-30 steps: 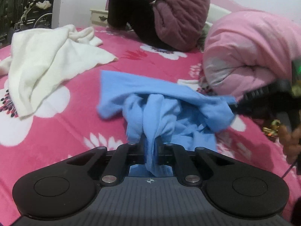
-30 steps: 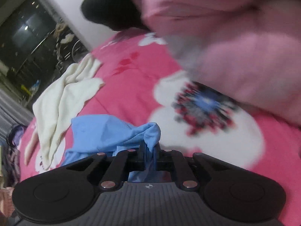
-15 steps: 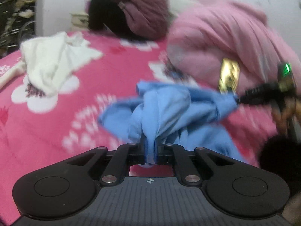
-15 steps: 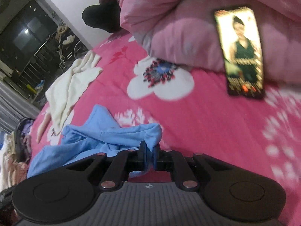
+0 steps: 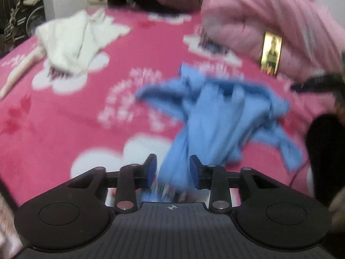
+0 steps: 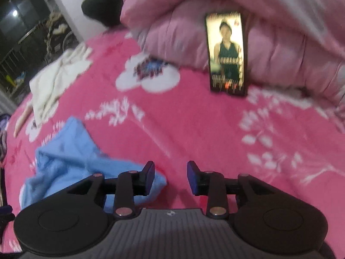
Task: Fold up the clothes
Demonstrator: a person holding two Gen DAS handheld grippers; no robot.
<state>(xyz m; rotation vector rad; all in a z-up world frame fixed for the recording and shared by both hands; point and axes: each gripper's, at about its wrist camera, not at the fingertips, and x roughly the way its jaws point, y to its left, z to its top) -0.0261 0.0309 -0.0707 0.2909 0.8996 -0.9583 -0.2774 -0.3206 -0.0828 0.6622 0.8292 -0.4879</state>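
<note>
Blue garment lying bunched on the pink bedspread, both claws standing apart.

The blue garment point(image 5: 217, 118) is sitting crumpled, not folded, in the near middle of the floral bedspread point(image 5: 75, 112). Its near end is passing between the spread fingers of the left gripper point(image 5: 172, 170), which is gripping nothing, though blur makes contact hard to judge. The right gripper point(image 6: 170, 178) is also standing wide, empty, with the blue cloth point(image 6: 71, 159) just to its left. A white garment point(image 5: 75, 41) is lying rumpled at the far left, so by my reading both pieces are still needing flattening and folding. Counting: one blue garment, one white garment, one pink quilt point(image 6: 269, 34) heaped at the far right, one lit phone point(image 6: 227, 52) leaning against it, two grippers.
</note>
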